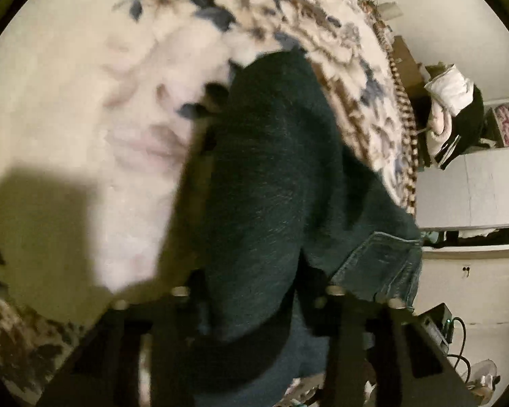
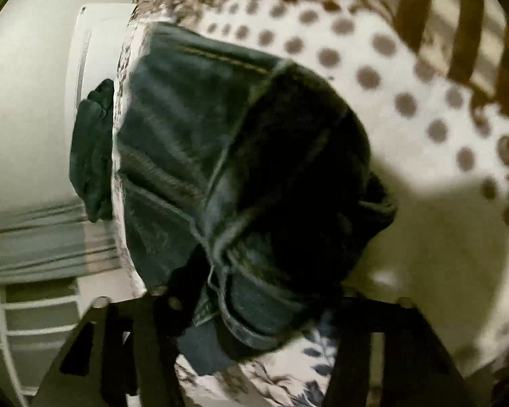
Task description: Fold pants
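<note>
Dark denim pants [image 1: 271, 176] lie bunched on the floral bed [image 1: 68, 101], heavy and floppy (thick seams grip best). Left gripper [image 1: 254, 308] and right gripper [image 2: 254, 305] both seem clamped on cloth.

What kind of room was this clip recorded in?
Most likely a bedroom. The jeans lie on a bed with a floral bedspread and a polka-dot cover, and a white dresser stands beside it, laundry piled beyond.
</note>
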A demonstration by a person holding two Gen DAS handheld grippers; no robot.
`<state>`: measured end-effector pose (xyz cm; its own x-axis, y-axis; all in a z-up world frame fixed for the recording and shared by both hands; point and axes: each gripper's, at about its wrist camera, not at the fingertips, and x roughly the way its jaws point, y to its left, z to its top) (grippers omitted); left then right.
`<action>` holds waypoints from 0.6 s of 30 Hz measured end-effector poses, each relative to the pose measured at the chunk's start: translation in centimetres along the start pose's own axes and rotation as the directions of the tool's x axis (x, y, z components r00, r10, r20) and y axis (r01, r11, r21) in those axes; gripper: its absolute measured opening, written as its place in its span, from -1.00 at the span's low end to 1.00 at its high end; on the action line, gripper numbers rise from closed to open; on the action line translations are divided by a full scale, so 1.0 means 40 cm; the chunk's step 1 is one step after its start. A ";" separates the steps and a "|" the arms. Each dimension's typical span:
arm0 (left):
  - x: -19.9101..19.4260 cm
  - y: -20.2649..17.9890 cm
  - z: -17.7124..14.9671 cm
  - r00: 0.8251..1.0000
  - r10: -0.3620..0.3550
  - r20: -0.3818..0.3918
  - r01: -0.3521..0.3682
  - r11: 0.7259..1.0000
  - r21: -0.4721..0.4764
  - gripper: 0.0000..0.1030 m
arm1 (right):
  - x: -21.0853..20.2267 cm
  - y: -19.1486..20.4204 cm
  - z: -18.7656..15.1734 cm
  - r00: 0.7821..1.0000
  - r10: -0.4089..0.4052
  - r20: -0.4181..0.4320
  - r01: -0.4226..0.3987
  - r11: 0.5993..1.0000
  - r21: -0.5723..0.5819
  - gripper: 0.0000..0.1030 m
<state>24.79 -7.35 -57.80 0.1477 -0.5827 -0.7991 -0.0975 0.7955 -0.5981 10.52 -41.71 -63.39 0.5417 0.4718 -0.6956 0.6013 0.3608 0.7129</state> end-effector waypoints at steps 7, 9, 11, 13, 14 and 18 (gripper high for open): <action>-0.112 -0.090 0.003 0.998 -0.009 0.059 0.005 0.998 0.066 -0.61 | -0.071 0.131 -0.021 1.000 -0.014 0.019 0.016 0.994 -0.112 -0.33; -0.138 -0.126 0.024 0.997 -0.013 0.075 0.007 0.997 0.083 -0.61 | -0.097 0.182 -0.011 1.000 0.002 0.020 0.001 0.990 -0.143 -0.33; -0.182 -0.152 0.058 0.995 -0.033 0.097 0.023 0.995 0.095 -0.61 | -0.144 0.241 0.035 0.999 0.029 0.028 -0.024 0.985 -0.171 -0.33; -0.206 -0.176 0.105 0.992 -0.051 0.111 0.039 0.993 0.108 -0.61 | -0.162 0.294 0.053 0.998 0.041 0.043 -0.031 0.977 -0.210 -0.33; -0.220 -0.186 0.139 0.991 -0.053 0.126 0.039 0.993 0.115 -0.61 | -0.161 0.325 0.060 0.997 0.052 0.049 -0.040 0.975 -0.219 -0.33; -0.240 -0.198 0.309 0.984 -0.071 0.161 0.050 0.990 0.130 -0.61 | -0.110 0.460 0.105 0.992 0.098 0.079 -0.076 0.967 -0.243 -0.33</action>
<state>36.32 -5.98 -44.63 0.3110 -0.6031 -0.7345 0.0386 0.7802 -0.6243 21.66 -40.55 -47.58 0.6427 0.4401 -0.6271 0.3975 0.5082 0.7640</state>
